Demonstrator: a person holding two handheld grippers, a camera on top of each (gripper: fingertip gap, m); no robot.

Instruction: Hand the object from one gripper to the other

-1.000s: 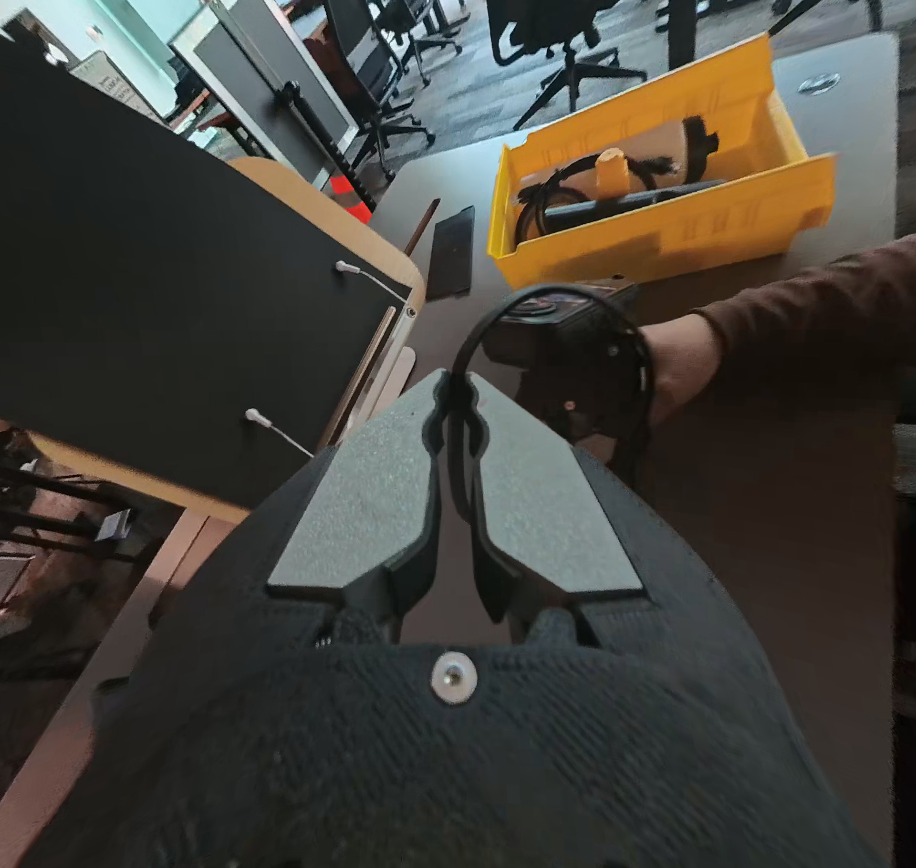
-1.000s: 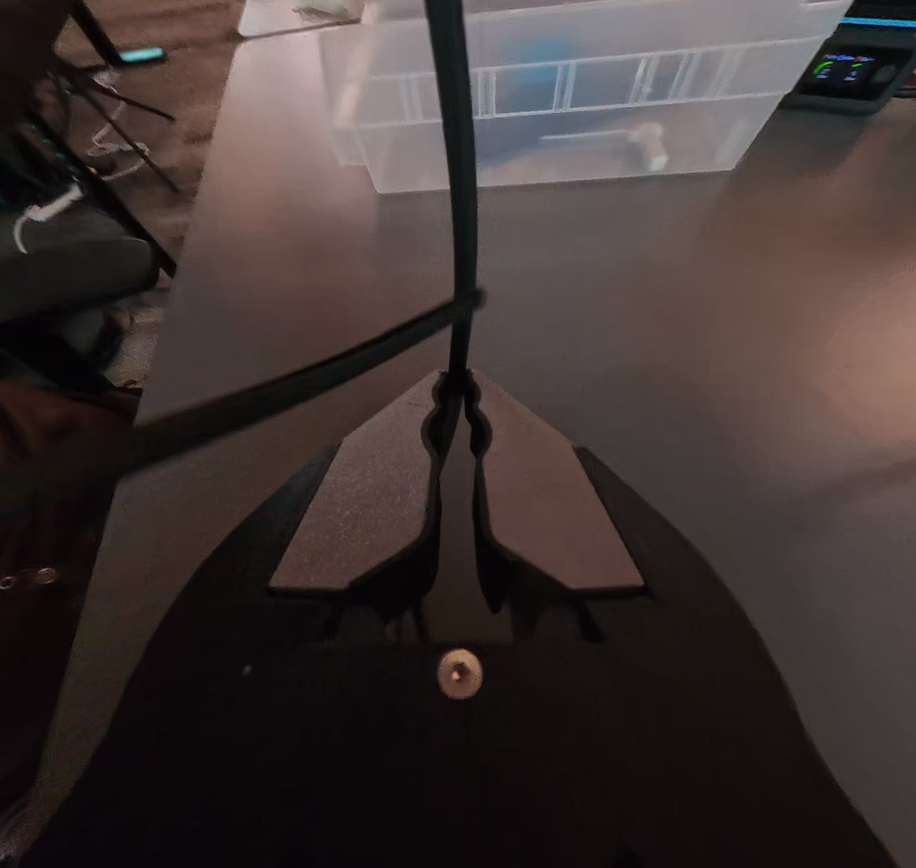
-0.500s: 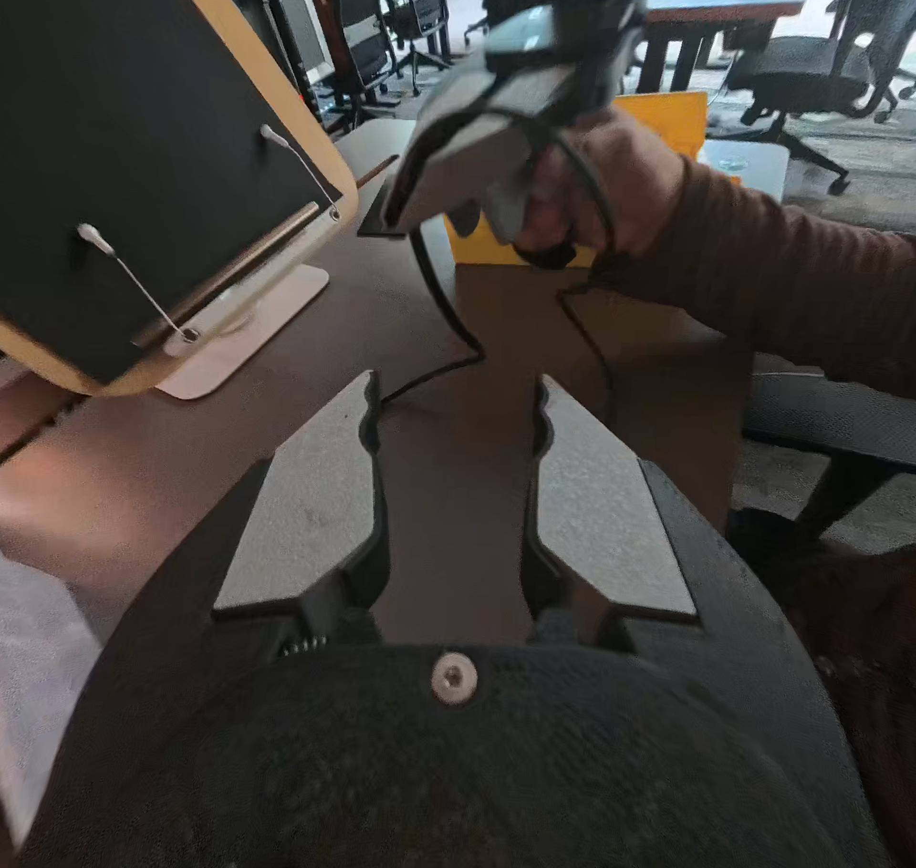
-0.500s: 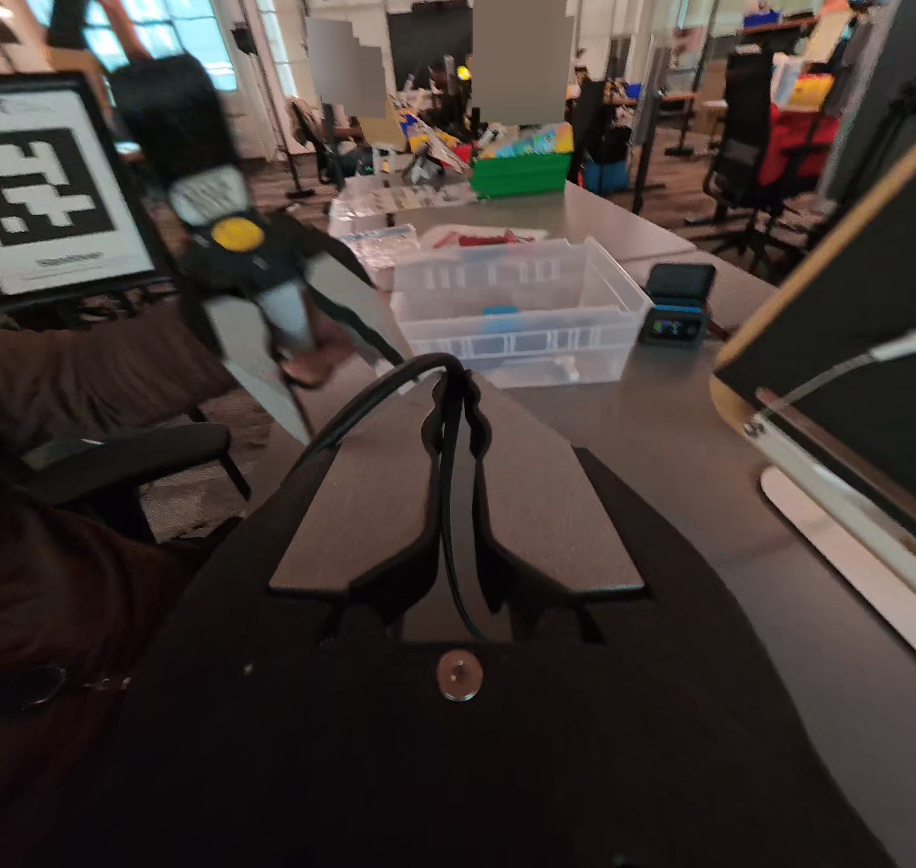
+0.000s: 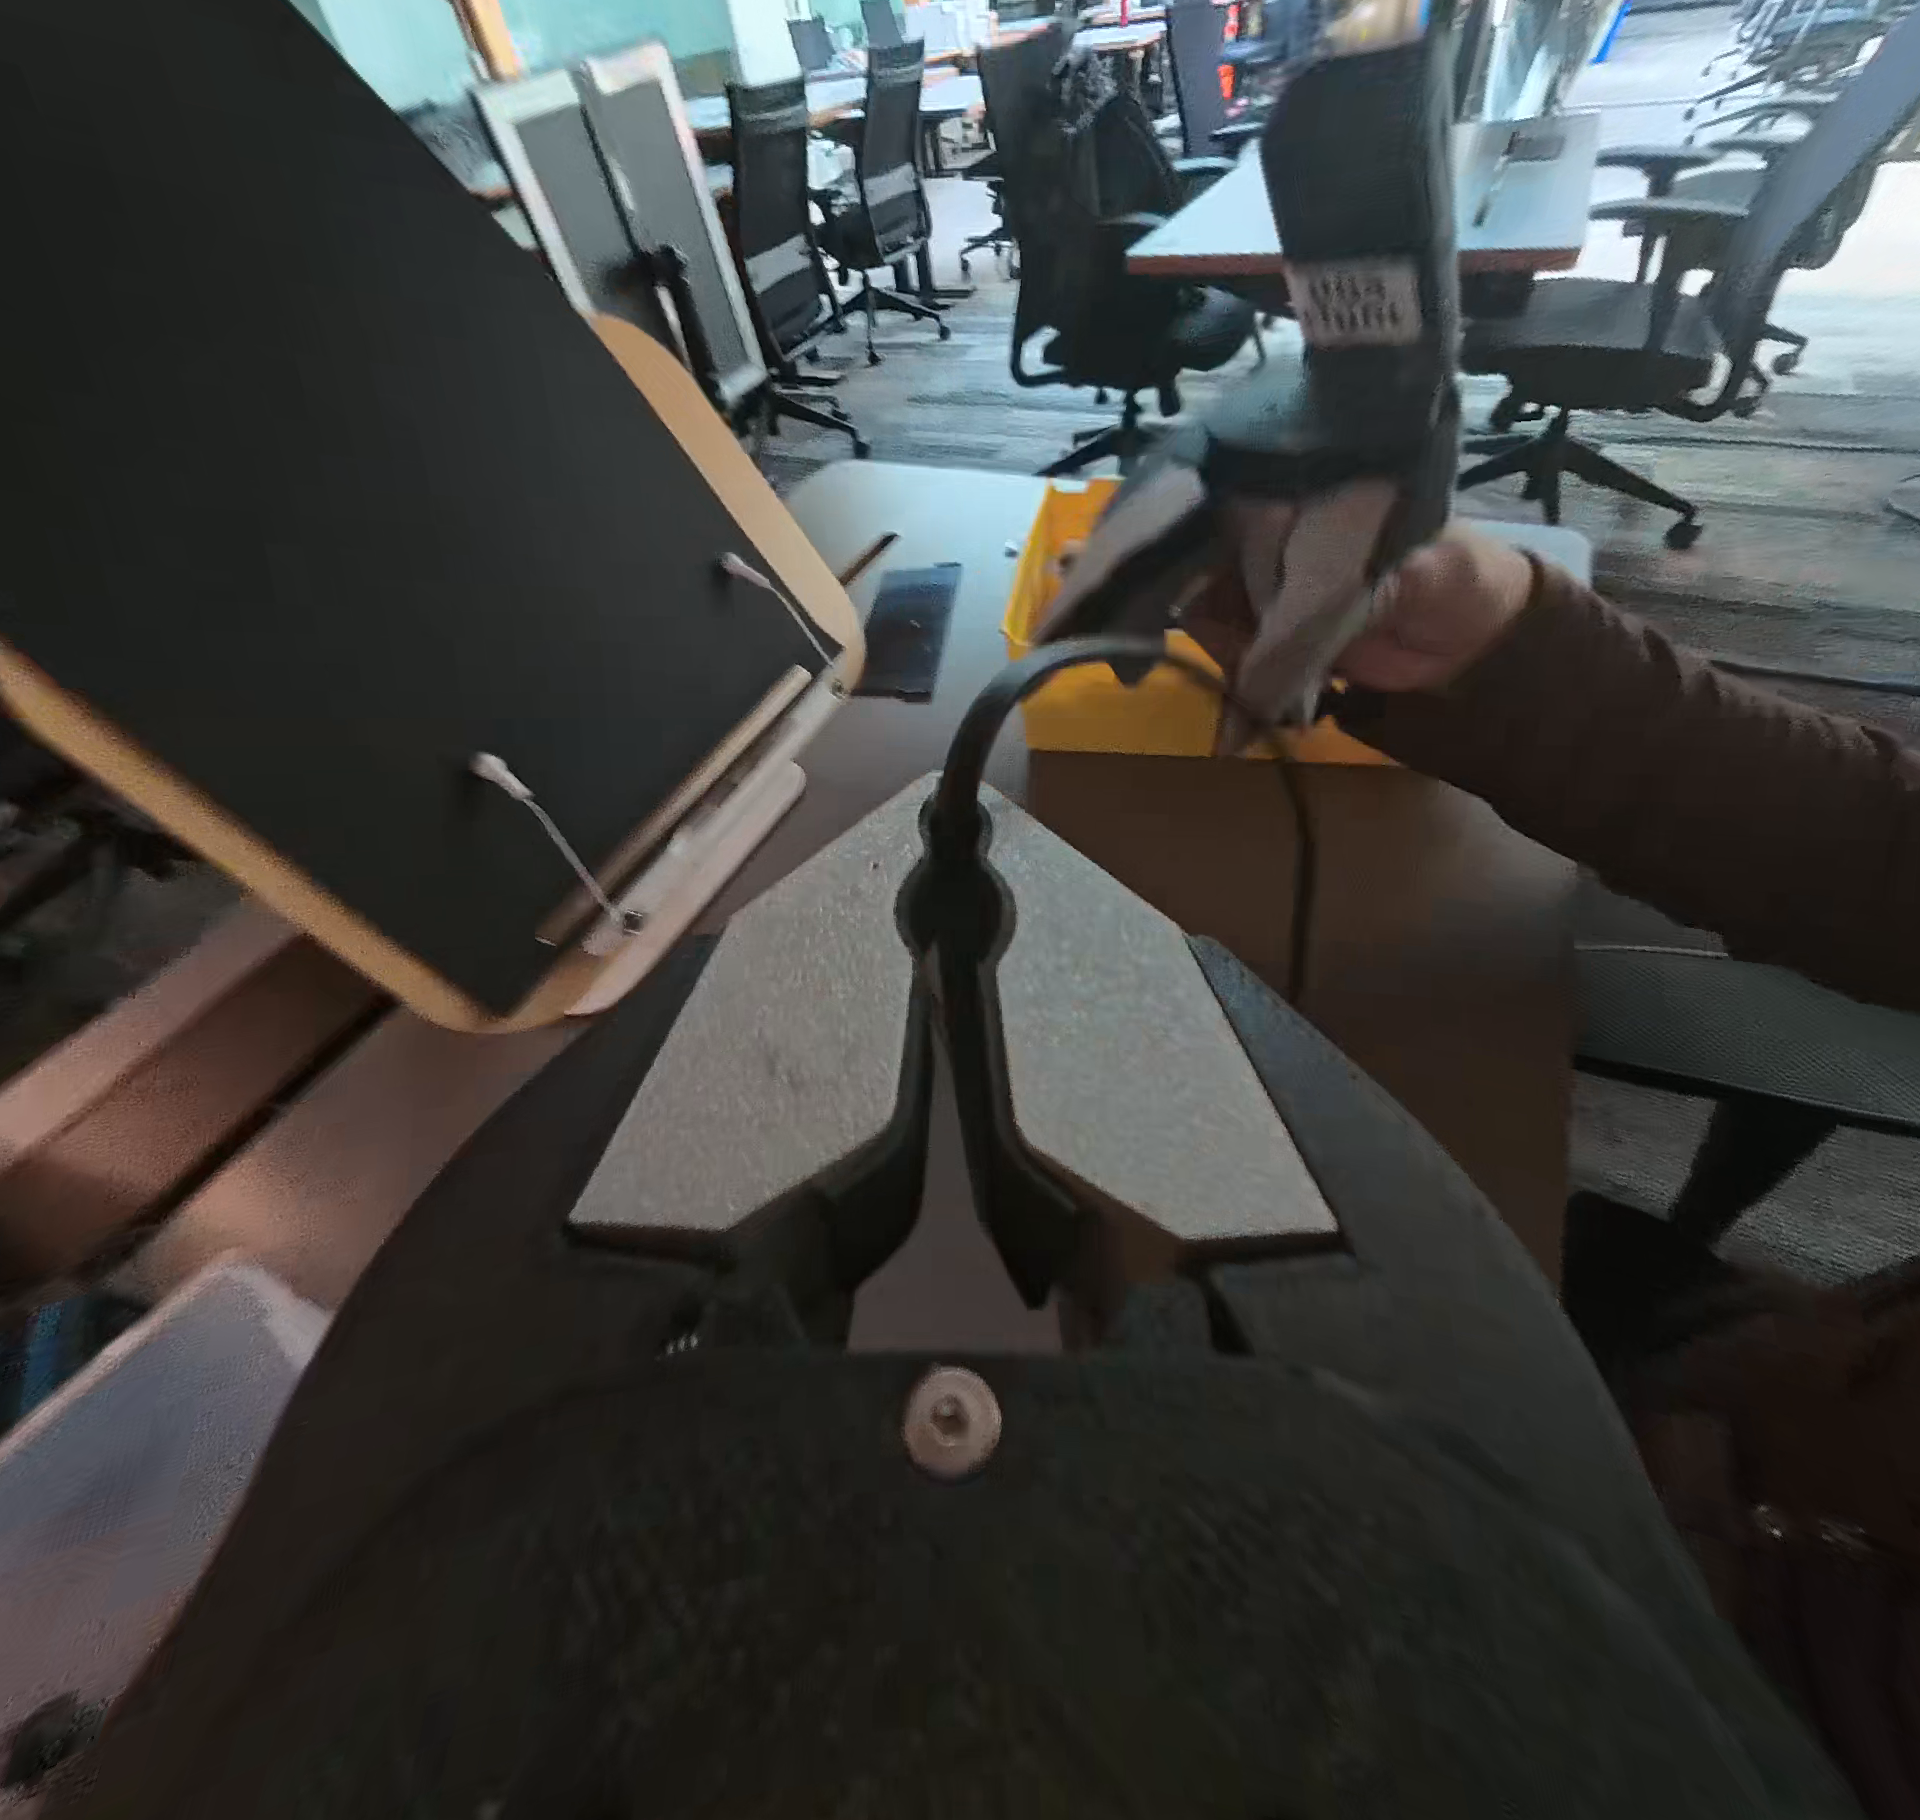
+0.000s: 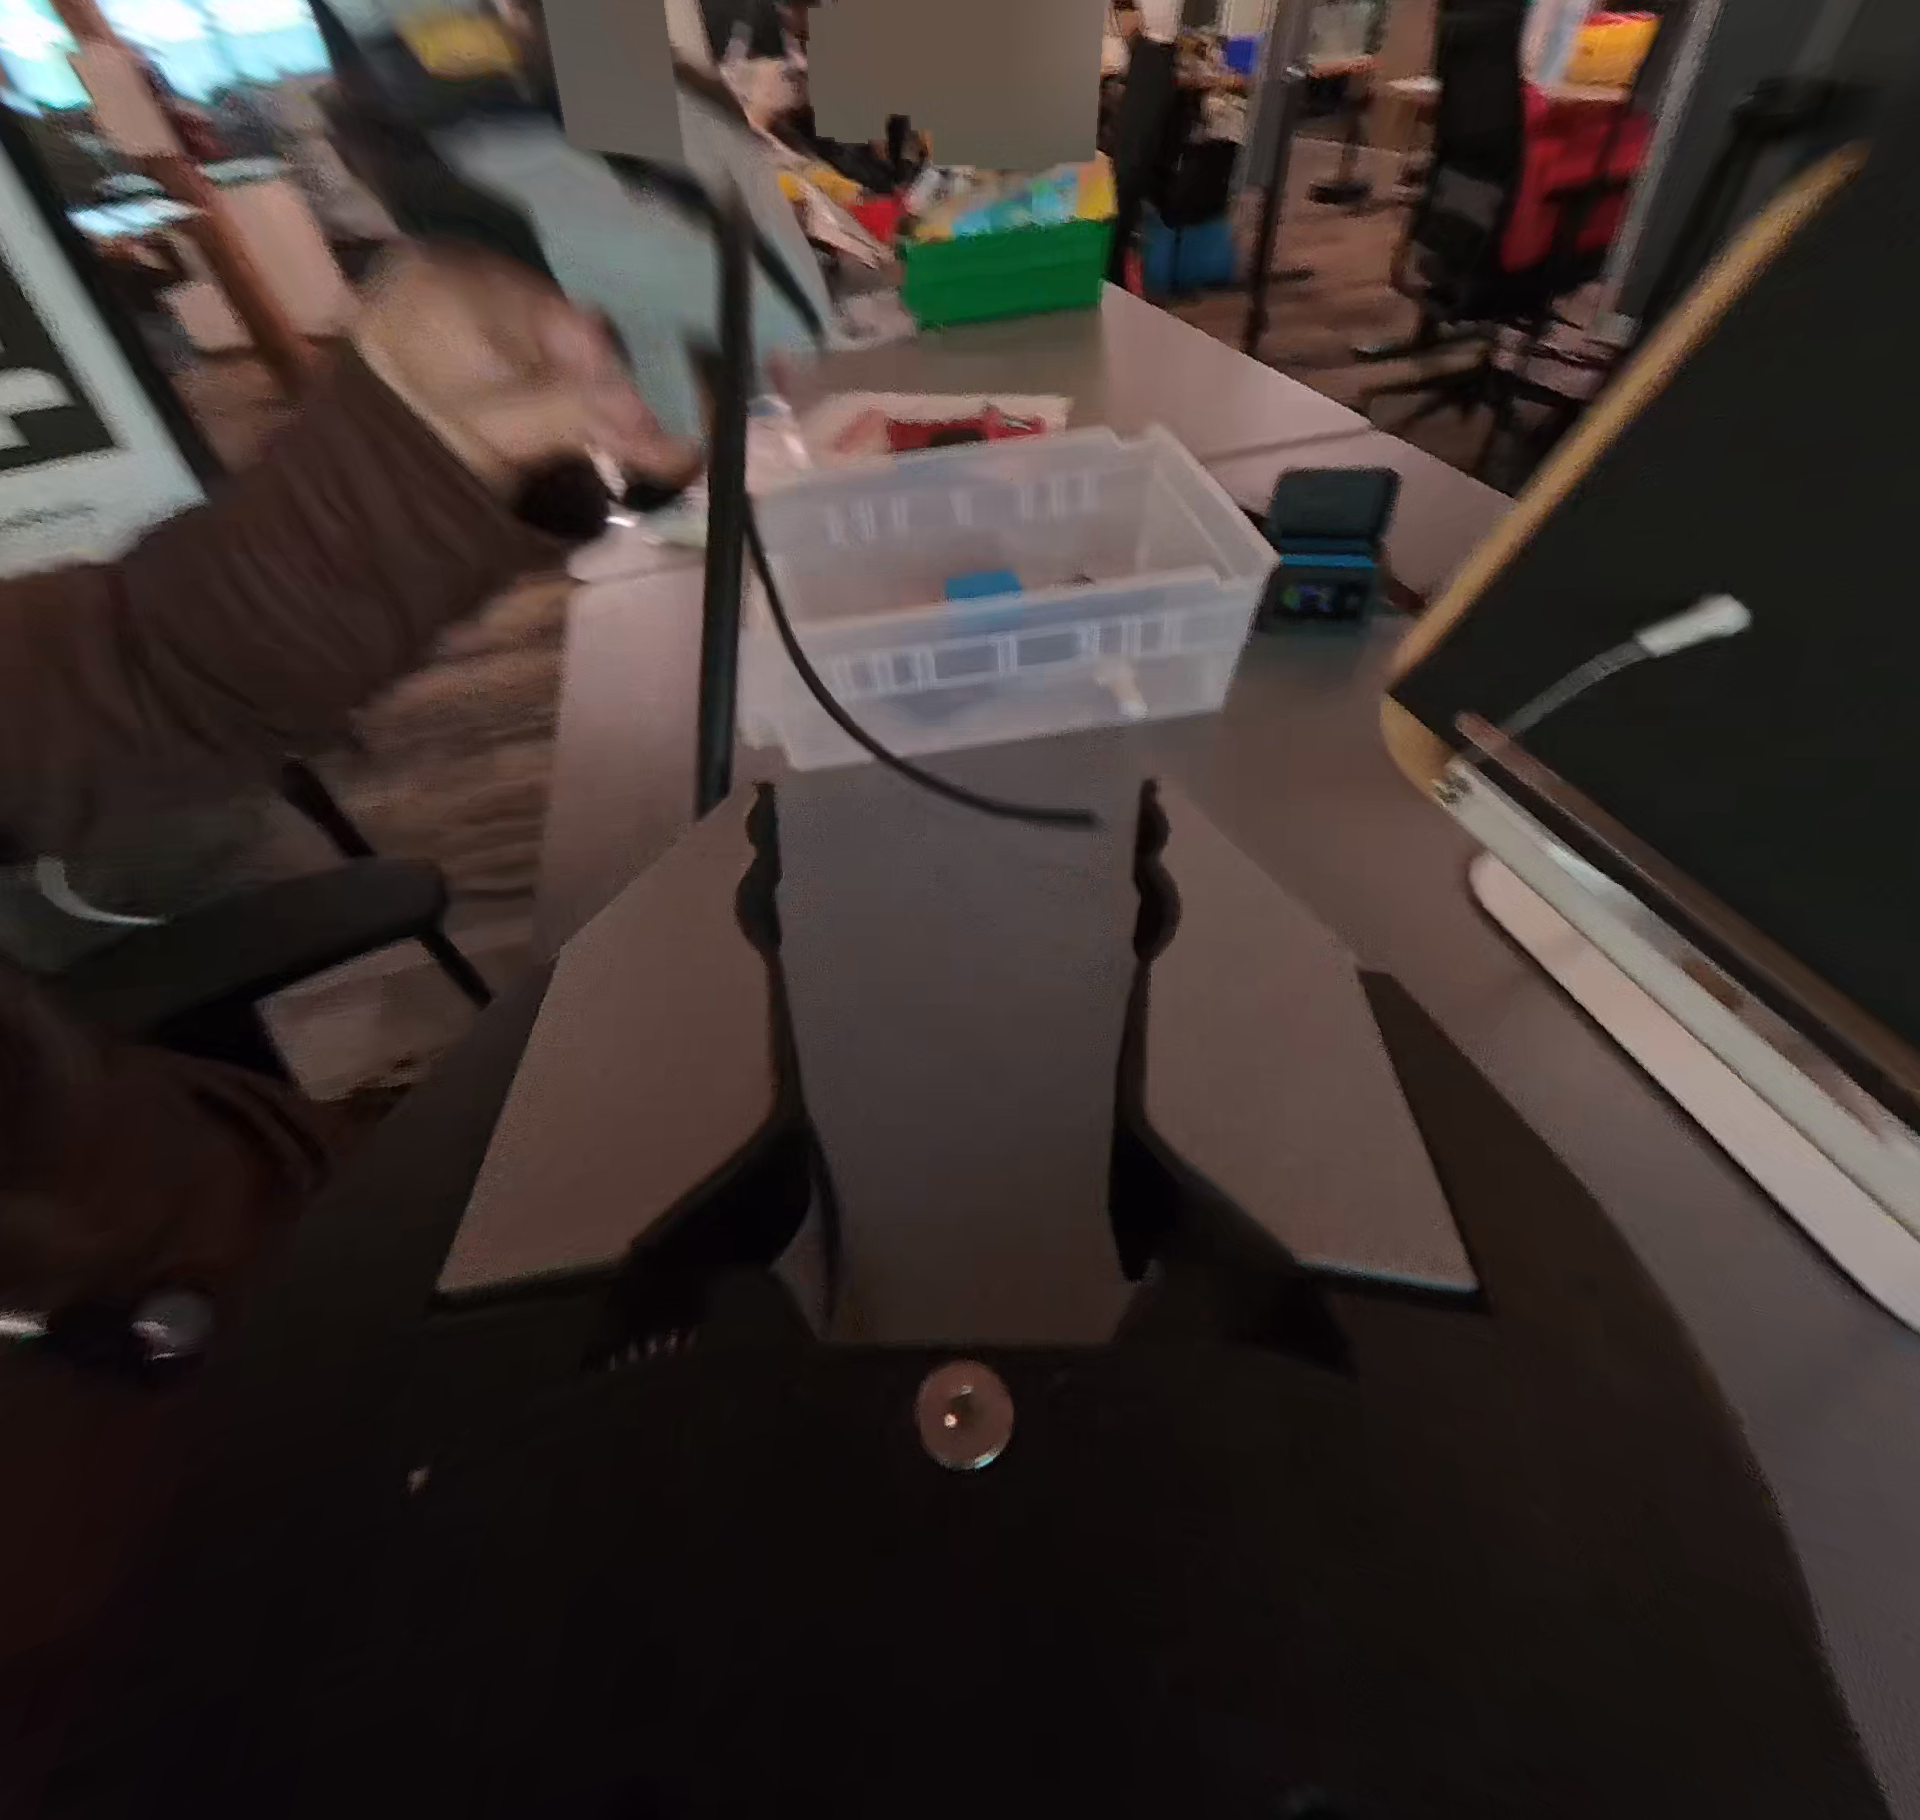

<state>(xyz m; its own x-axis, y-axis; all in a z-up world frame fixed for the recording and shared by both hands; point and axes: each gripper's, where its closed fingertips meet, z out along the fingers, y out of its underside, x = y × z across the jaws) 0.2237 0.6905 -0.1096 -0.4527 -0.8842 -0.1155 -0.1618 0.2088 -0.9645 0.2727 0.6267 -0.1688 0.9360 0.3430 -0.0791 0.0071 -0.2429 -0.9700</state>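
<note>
Brown table (image 6: 1299, 804) bears clear bin (image 6: 1039, 627), probably yellow bin (image 5: 1122, 700).

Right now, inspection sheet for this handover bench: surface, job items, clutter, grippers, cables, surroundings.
Surface: dark brown table, bare in front of both grippers.
Job's things: black cable, pinched in the left gripper; its loose end hangs ahead of the right gripper.
Clutter: clear bin with a blue item inside, yellow bin, small blue-and-black device, flat black slab.
Grippers: left gripper jaws shut on the cable; right gripper jaws wide apart, nothing between them.
Cables: two white plugs in the back of a black board on a stand.
Surroundings: office chairs, desks, green bin on a far table.
</note>
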